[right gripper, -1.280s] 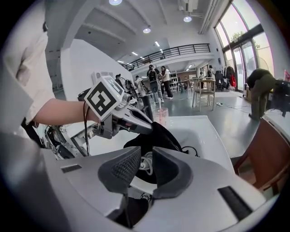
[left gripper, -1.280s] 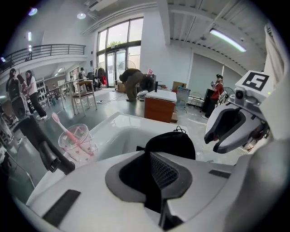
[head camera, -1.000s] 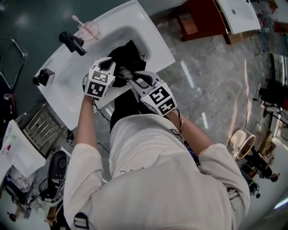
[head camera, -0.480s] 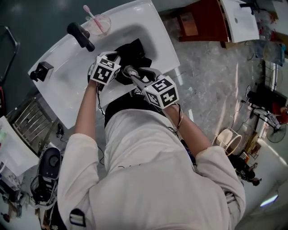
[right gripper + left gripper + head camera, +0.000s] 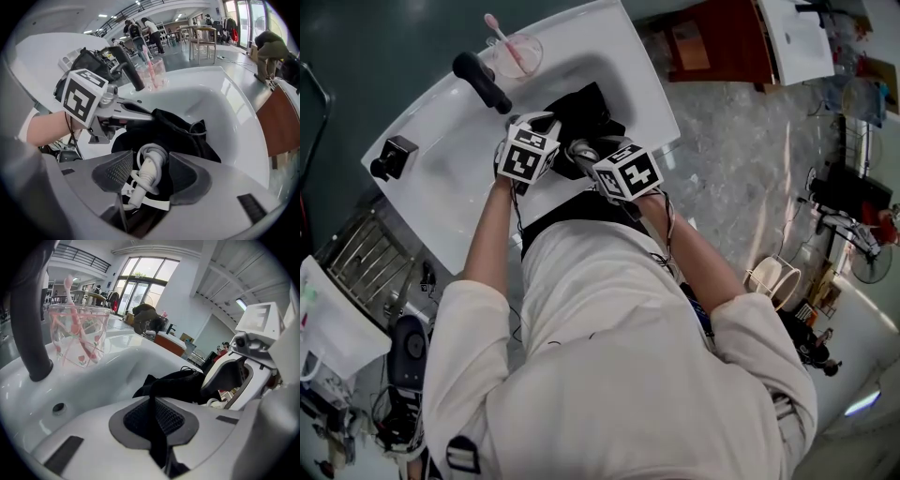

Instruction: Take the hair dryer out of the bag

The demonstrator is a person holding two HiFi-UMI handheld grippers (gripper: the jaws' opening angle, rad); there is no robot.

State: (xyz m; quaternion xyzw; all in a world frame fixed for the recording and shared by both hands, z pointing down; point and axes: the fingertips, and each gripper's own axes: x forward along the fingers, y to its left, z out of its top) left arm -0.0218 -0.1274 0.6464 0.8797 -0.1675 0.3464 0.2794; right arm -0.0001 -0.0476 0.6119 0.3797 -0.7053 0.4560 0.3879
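Extraction under way: left tongs pinch the bag in the sink, upper centre, while right tongs, jaws just opened wide, straddle the cord of the dryer inside; next, they likely need to grip it and lift.

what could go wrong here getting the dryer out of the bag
The right gripper's jaws have just been opening and stand apart around the white coiled cord. Closing there and pulling might only uncoil or strain it.
The left gripper is shut on a thin fold of the black bag; the fabric may slip, or the bag could lift along.
The glass cup stands by the faucet; a jerk might knock it.
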